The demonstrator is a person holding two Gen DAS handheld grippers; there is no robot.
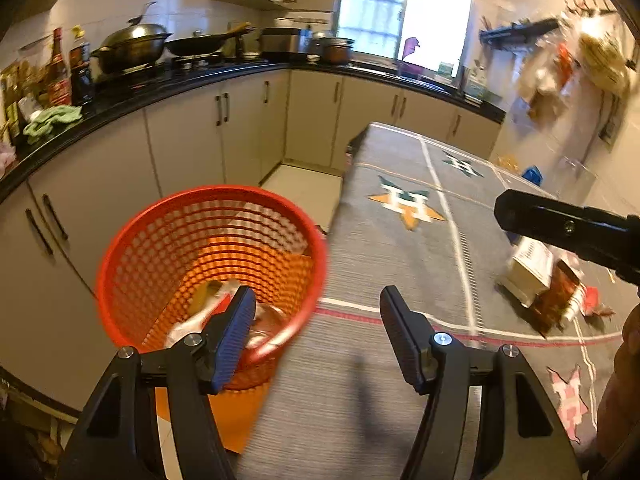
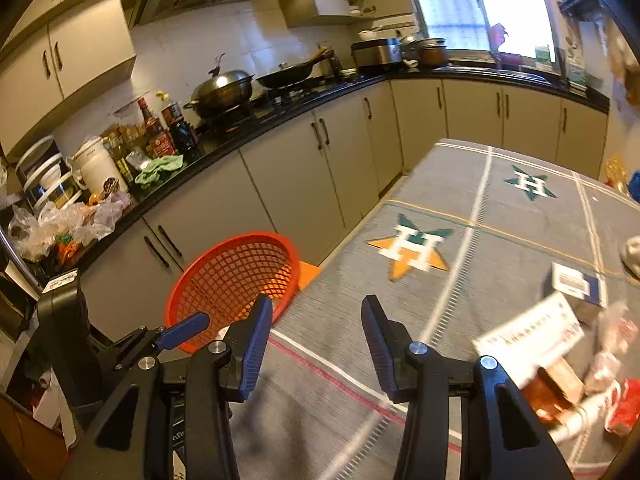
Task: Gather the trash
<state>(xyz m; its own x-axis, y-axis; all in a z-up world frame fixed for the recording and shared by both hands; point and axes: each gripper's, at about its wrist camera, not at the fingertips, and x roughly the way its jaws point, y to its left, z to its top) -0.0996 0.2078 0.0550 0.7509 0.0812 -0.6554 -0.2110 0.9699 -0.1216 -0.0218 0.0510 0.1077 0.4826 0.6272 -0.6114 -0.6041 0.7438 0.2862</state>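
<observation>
Both claws empty beside the red plastic mesh basket

We hold the left claw and right claw partly open, gripping nothing; blurred wrappers, seemingly trash, lie inside the basket, while white cardboard boxes and red packets sit on the grey cloth-covered counter.

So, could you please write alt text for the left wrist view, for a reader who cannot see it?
The open, empty left gripper hangs over the edge of a grey-clothed table, beside a red mesh bin already holding some wrappers. Boxes and packets lie on the table to the right, below the right gripper's black finger; kitchen counters run behind.
</observation>
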